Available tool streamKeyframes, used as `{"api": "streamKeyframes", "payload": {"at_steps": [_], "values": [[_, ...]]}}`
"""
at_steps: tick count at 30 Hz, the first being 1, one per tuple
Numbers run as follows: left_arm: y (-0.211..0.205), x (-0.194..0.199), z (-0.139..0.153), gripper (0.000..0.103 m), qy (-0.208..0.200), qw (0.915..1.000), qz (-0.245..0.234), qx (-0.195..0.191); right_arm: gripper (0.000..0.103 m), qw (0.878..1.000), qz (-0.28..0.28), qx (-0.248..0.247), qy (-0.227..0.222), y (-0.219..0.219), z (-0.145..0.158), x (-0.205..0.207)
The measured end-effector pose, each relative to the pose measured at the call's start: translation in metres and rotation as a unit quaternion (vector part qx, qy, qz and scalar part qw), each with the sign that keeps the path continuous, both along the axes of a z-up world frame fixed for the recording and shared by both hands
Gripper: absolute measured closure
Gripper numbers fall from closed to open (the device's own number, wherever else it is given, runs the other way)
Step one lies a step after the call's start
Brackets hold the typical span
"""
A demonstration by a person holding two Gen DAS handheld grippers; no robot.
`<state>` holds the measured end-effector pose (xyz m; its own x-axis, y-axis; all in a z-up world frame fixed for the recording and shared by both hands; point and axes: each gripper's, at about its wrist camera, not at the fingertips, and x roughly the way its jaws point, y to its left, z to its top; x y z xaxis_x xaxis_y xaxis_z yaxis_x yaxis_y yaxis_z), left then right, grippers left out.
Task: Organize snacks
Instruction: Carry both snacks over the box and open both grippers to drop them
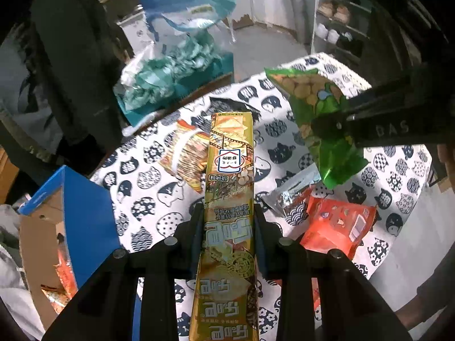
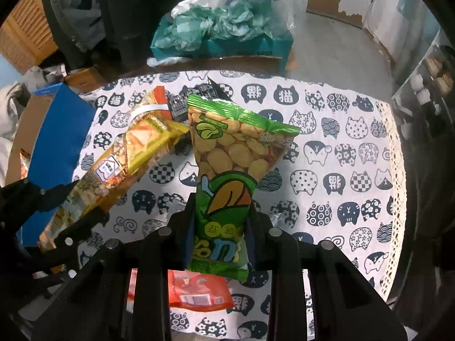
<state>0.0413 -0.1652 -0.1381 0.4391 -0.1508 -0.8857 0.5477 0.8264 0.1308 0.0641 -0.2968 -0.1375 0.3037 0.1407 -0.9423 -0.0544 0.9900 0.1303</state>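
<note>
Biggest thing here is the table (image 2: 341, 108) w/ the cat-print cloth, then the blue cardboard box (image 1: 85, 213) at its left edge, which looks like where snacks go since there are orange packs inside already.

Both hands loaded rn. My left gripper (image 1: 227, 221) is clamped on the long gold cracker box (image 1: 231, 170), grabbed roughly mid-length, far end sticking out over the table. That one's stiff carton, prob light, so a mid grip keeps it from levering around. Contents likely crumbly tho, so no hard squeeze imo.

My right gripper (image 2: 220, 221) is pinched shut on the green bean snack bag (image 2: 227, 153), held around the lower half, up off the cloth. Soft puffy foil, slick, so it squishes in at the waist where the fingers bite. Gripping lower down near the seam would be safer, less chance of popping it or it sliding out.

Still lying on the cloth: a striped chip bag (image 1: 187, 153), an orange pouch (image 1: 338, 227), and a small silver wrapper (image 1: 287, 199) just beside it.
</note>
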Motion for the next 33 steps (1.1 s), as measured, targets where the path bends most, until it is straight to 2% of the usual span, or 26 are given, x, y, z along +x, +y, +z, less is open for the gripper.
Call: {"api": "streamKeyframes", "payload": {"at_steps": [17, 22, 33], "values": [[0.054, 0.000, 0.054, 0.071, -0.048, 0.9961, 0.069, -0.028, 0.075, 0.998, 0.045, 0.025, -0.035, 0.043, 0.039, 0.001], [0.073, -0.002, 0.066, 0.071, -0.064, 0.9939, 0.084, -0.033, 0.075, 0.997, 0.064, 0.028, -0.042, 0.064, 0.048, 0.003], [0.117, -0.005, 0.082, 0.071, -0.073, 0.9879, 0.127, -0.052, 0.075, 0.994, 0.095, 0.032, -0.053, 0.105, 0.059, 0.009]]}}
